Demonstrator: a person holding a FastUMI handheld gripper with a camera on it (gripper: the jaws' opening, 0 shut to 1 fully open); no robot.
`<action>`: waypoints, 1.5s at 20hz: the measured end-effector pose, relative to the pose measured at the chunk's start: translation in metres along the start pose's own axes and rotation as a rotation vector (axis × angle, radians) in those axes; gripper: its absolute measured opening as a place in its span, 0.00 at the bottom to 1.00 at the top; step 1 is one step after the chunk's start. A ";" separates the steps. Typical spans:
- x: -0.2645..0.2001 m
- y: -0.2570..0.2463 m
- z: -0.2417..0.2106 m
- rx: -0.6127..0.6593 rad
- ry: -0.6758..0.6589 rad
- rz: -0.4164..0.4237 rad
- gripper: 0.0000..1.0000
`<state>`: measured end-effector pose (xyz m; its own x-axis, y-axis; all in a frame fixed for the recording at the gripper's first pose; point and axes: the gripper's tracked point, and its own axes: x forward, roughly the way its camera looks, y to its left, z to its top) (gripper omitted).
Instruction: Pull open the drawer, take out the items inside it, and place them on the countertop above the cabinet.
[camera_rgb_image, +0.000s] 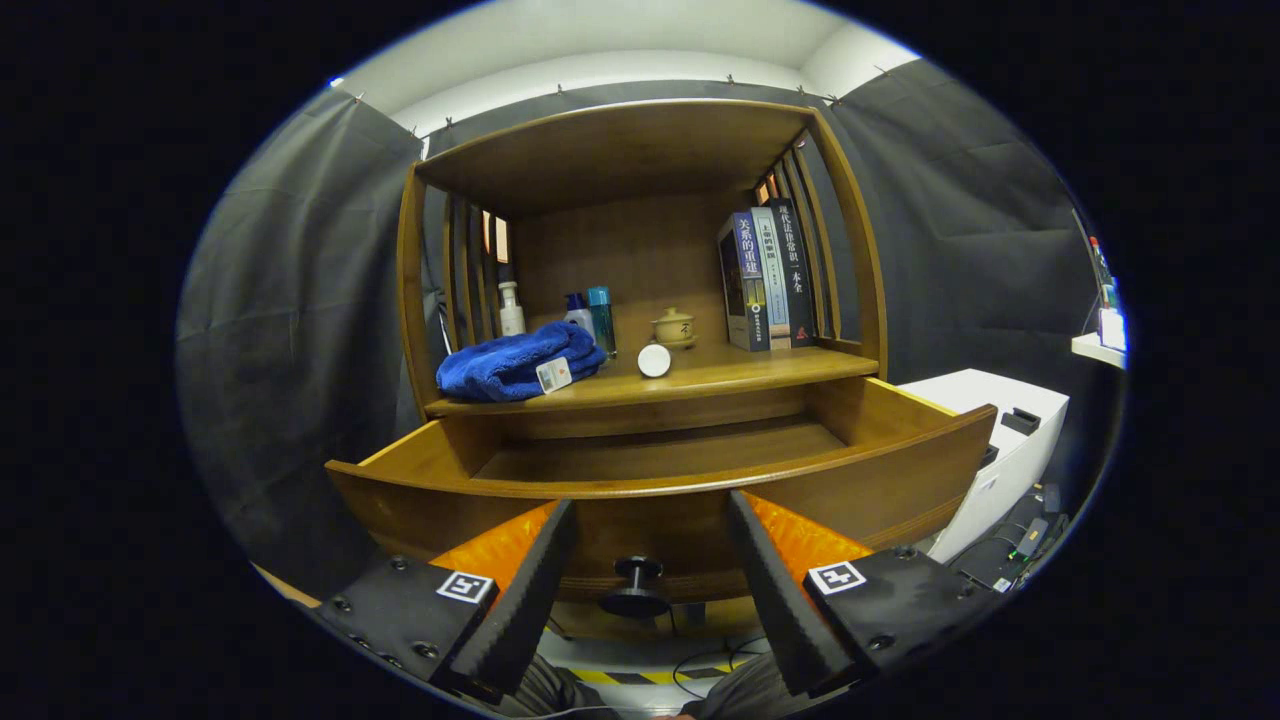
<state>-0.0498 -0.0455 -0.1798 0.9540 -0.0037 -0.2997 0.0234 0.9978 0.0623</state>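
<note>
Drawer (660, 470) pulled open, seemingly empty — tongs (650, 570) spread wide, straddling its knob (636, 585) without touching.

3 books (768, 280) upright, side by side. White box unit (1010, 440) on the floor, dark cables (1005, 555) just beside its base. Yellow-black striped tape (640, 677) on the floor. Black cloth (290, 330) hangs behind, creased.

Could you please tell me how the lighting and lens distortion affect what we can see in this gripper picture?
Gripper view: the fisheye bows the drawer front into a curve; the shelf is evenly lit and sharp, while the drawer's inside lies in shadow; the gripper, jaws open either side of the knob, shows no glare.
</note>
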 end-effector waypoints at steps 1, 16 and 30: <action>0.000 0.000 -0.003 -0.004 0.000 -0.003 0.98; 0.020 -0.009 -0.018 0.003 0.002 -0.043 0.98; 0.100 -0.013 -0.001 0.006 0.014 -0.046 0.98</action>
<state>0.0444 -0.0589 -0.2117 0.9476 -0.0488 -0.3156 0.0692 0.9961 0.0538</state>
